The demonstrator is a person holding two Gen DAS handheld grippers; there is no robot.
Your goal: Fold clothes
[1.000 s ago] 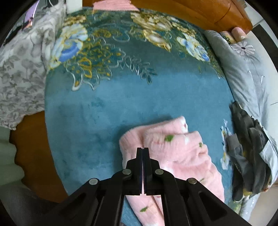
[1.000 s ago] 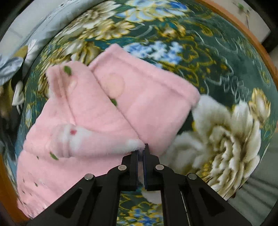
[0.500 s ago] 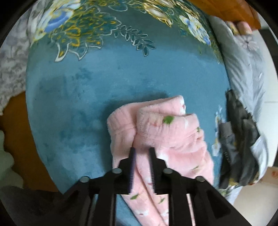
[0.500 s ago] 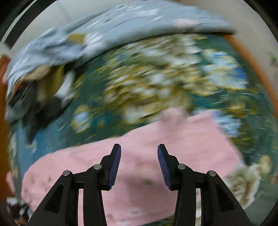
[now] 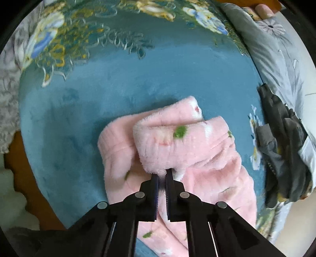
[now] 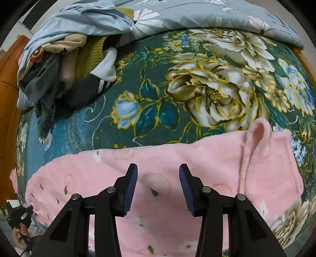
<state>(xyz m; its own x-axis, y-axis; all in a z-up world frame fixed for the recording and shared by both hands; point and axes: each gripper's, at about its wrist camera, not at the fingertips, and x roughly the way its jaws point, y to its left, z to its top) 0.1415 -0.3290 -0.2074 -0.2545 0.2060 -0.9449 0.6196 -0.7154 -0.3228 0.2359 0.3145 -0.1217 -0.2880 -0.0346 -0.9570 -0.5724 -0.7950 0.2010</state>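
While our left tongs [image 5: 162, 174] have come down and closed again on the rolled hem of the pink fleece garment [image 5: 183, 142], the jaws nearly together with plush pinched between them, our right tongs [image 6: 158, 178] have let go of the corner they pinched a second ago and now hang about half open above the pink fleece, gripping nothing. We judge that one fold is laid and the left side is taking a fresh hold for the next.

That garment lies lengthwise across the flowered blanket [image 5: 138, 85] on the bed, just under both tongs, with one flap doubled over at its right end in the right wrist view.

Farther off, a heap of unfolded clothes [image 6: 65, 67] waits at the blanket's edge, beside the grey floral quilt [image 6: 197, 17]. We see no basket, box or other container anywhere.
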